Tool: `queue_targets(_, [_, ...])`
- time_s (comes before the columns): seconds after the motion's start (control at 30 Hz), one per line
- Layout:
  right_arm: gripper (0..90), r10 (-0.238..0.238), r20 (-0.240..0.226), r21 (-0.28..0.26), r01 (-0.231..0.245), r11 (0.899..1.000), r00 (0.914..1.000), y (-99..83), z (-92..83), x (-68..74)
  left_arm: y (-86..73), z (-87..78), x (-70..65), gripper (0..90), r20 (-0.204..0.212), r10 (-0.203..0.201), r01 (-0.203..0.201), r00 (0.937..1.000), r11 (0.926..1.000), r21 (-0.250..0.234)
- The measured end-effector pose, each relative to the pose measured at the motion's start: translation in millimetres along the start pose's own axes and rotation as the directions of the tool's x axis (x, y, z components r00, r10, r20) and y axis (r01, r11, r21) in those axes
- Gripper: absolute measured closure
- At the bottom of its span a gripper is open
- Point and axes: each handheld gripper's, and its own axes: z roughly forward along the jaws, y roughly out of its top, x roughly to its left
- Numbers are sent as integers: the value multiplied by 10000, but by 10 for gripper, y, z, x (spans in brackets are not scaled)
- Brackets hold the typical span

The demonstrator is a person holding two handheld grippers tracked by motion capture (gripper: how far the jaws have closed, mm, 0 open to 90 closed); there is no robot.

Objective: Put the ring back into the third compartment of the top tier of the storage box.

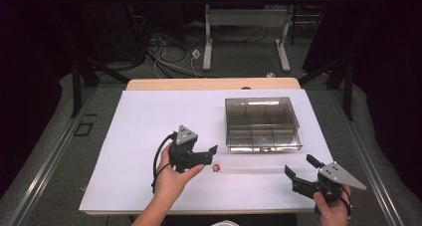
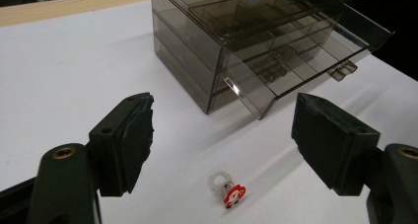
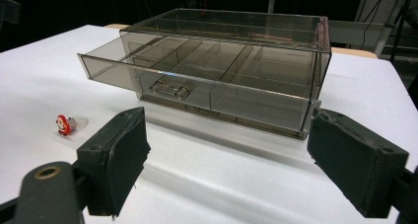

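A small clear ring with a red and white figure on it [image 1: 216, 167] lies on the white table top [image 1: 149, 116]. My left gripper [image 1: 209, 156] hovers just left of it, jaws open. In the left gripper view the ring [image 2: 227, 189] lies low between the two pads, touching neither, and the left gripper [image 2: 222, 135] holds nothing. A smoky clear drawer box [image 1: 261, 124] stands at the back right with one drawer pulled out toward me. My right gripper [image 1: 298, 165] sits open at the front right, apart from the box [image 3: 222, 71], and the ring [image 3: 69, 124] lies off to its left.
The drawer is split into several compartments, and its front and handle [image 3: 170, 91] face the front edge. A wooden strip [image 1: 209, 84] runs along the table's far edge. Beyond it are cables and the legs of another table [image 1: 208, 42] on the dark floor.
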Motion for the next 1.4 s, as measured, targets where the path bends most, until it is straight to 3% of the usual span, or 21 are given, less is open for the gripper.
queue_targets(0.33, [150, 12, -64, 16, -12, 10000, 10000, 2, -4, -1, -4, 120, -59, 276, 145, -276, 267, 9995, 9980, 580])
queue_targets(0.57, [150, 22, -112, -24, -22, 10000, 9999, 2, -2, -3, -37, 208, -99, 316, 7, -483, 480, 9988, 9927, 1106])
queue_targets(0.7, [150, 29, -142, -16, -29, 10000, 9999, 2, -3, -2, -55, 257, -102, 331, -82, -678, 683, 9977, 9871, 1450])
queue_targets(0.77, [150, 31, -128, -21, -31, 10000, 9999, 3, -4, -4, -73, 302, -97, 354, -60, -855, 852, 9963, 9791, 1845])
queue_targets(0.8, [150, 31, -128, -21, -31, 10000, 9999, 3, -4, -4, -73, 302, -97, 358, -60, -855, 852, 9963, 9791, 1845])
queue_targets(0.83, [150, 6, -141, -8, -6, 10000, 9999, 2, -4, -8, -77, 327, -89, 371, 8, -949, 924, 9955, 9713, 2192])
queue_targets(0.87, [150, 6, -141, -8, -6, 10000, 9999, 2, -4, -8, -77, 327, -89, 380, 8, -949, 924, 9955, 9713, 2192])
queue_targets(0.9, [150, 23, -151, 10, -23, 10000, 9999, 3, -5, -7, -85, 360, -95, 384, -39, -1174, 1150, 9931, 9652, 2348])
queue_targets(1.07, [150, 4, -195, -15, -4, 10000, 9998, 4, -6, -7, -103, 434, -105, 396, -95, -1286, 1264, 9916, 9547, 2694])
queue_targets(1.4, [150, -16, -220, -7, 16, 10000, 9998, 4, -7, -12, -148, 524, -119, 399, -211, -1162, 1171, 9930, 9447, 3064])
